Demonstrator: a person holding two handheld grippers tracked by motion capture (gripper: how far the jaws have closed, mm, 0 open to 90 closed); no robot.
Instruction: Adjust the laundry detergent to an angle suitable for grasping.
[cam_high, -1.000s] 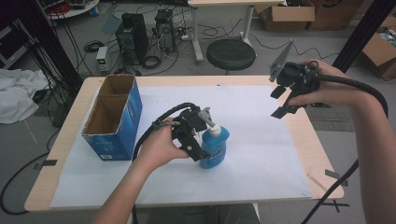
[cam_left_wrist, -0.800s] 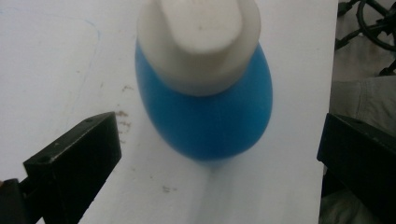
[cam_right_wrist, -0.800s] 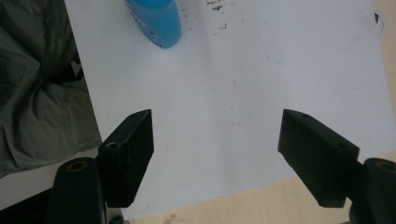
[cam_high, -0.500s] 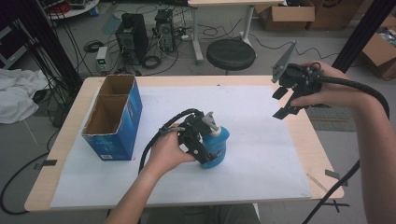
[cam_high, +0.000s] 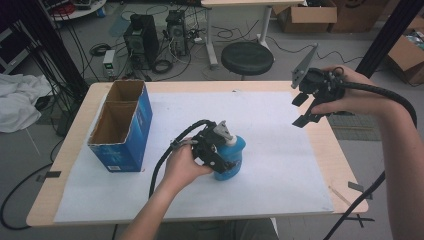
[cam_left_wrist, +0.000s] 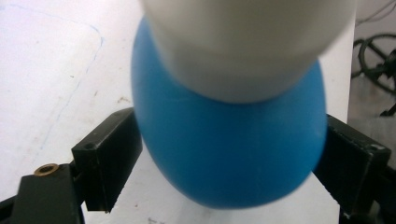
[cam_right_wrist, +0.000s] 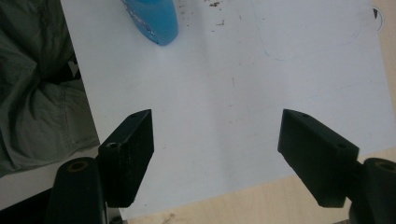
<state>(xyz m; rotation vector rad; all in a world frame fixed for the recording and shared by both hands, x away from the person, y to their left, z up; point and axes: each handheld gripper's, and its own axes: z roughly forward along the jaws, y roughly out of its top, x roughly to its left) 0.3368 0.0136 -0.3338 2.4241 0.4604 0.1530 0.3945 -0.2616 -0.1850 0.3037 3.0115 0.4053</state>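
Blue plastic soap bottle (cam_high: 231, 159) stands mid-table on the white paper (cam_high: 280, 165), our left gripper (cam_high: 216, 150) clamped around its smooth, slippery belly; we judge it moderately heavy. Our right gripper (cam_high: 306, 111) hangs open.

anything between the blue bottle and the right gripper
No: in the high view, just bare white sheet lies between the blue bottle and the right gripper.

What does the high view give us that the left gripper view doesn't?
High view alone: the blue cardboard box at table left, the right claw held open above the table's right edge, and both forearms. Left gripper view alone: close contact, both black jaws flanking the blue bottle below its white cap. Shared: the bottle, the left claw, the white table cover.
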